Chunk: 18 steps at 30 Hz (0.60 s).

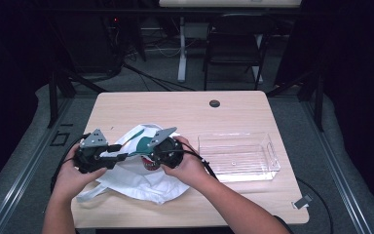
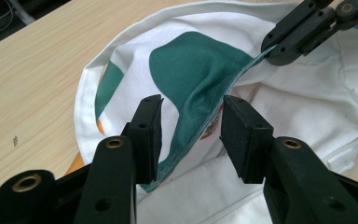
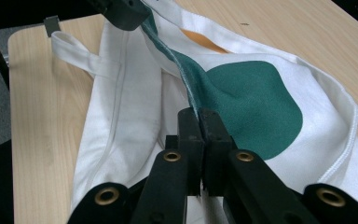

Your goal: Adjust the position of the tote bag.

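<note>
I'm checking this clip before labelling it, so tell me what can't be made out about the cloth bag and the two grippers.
- High view: the bag's printed design, hidden by the hands and both grippers.
- High view: the right gripper's jaws, too small and dark to read.
- Left gripper view: the left gripper stands open around the green fold; the bag's lower part is cut off by the frame edge.
- Right gripper view: the hem inside the shut right gripper, hidden.

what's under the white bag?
The bag lies on the wooden table, with bare wood around it. A raised green-printed fold is pinched by the right gripper. Anything beneath or inside the cloth is covered, so it cannot be told.
</note>
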Each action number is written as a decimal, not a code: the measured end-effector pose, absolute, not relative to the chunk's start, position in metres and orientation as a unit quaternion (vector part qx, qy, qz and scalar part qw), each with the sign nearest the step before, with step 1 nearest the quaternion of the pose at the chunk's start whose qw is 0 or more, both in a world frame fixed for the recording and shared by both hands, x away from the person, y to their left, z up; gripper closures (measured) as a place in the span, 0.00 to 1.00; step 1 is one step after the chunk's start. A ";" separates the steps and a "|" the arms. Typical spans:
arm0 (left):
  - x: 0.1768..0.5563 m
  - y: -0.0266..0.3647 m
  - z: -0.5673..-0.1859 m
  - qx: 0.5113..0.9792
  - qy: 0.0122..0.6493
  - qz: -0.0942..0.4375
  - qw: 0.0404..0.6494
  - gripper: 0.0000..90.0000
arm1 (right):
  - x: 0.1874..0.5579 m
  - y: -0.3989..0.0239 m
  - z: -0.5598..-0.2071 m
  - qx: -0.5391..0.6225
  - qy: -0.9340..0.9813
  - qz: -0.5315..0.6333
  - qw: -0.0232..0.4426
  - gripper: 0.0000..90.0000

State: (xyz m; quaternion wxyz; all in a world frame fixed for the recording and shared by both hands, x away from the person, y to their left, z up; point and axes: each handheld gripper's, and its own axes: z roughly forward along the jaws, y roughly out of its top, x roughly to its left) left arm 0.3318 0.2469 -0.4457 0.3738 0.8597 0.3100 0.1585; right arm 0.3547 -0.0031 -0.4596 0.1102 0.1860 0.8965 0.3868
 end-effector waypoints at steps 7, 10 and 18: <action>0.332 0.256 -0.446 0.853 0.323 0.167 0.374 0.61 | 0.358 -0.005 -0.455 0.198 0.890 0.397 0.107 0.99; 0.332 0.262 -0.445 0.850 0.329 0.171 0.375 0.60 | 0.360 -0.007 -0.453 0.205 0.887 0.402 0.102 0.99; 0.331 0.275 -0.446 0.843 0.340 0.193 0.370 0.52 | 0.364 -0.010 -0.448 0.213 0.882 0.407 0.106 0.99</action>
